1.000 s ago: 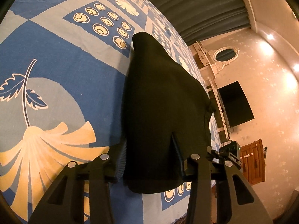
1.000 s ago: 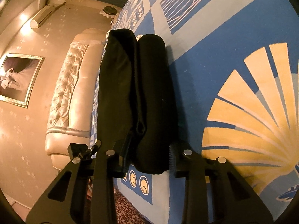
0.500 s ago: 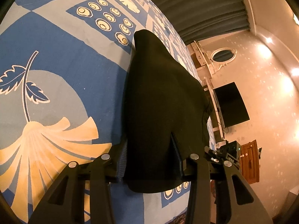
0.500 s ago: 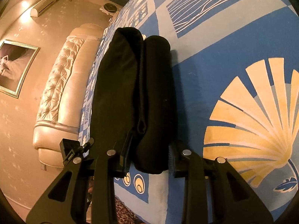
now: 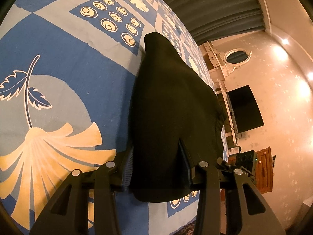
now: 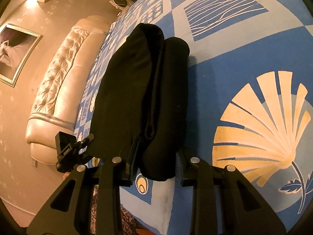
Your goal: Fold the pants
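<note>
The black pants [image 5: 172, 107] lie folded on a blue patterned bedspread [image 5: 64, 74]. My left gripper [image 5: 156, 164] is shut on one end of the bundle; the cloth fills the gap between the fingers and drapes over the right one. In the right wrist view the pants [image 6: 148, 90] show as two thick folded layers side by side. My right gripper [image 6: 156, 166] is shut on the near end of the right layer, while the left layer lies over its left finger.
The bedspread [image 6: 254, 62] stretches wide to the left of the left gripper and to the right of the right one. A tufted headboard [image 6: 58, 82] stands beyond one bed edge; a wall television [image 5: 244, 109] and wooden cabinet [image 5: 264, 172] lie past the other.
Both grippers keep their hold on the pants. The views have shifted a little, with more bedspread showing beyond the bundle; the fold itself looks the same.
</note>
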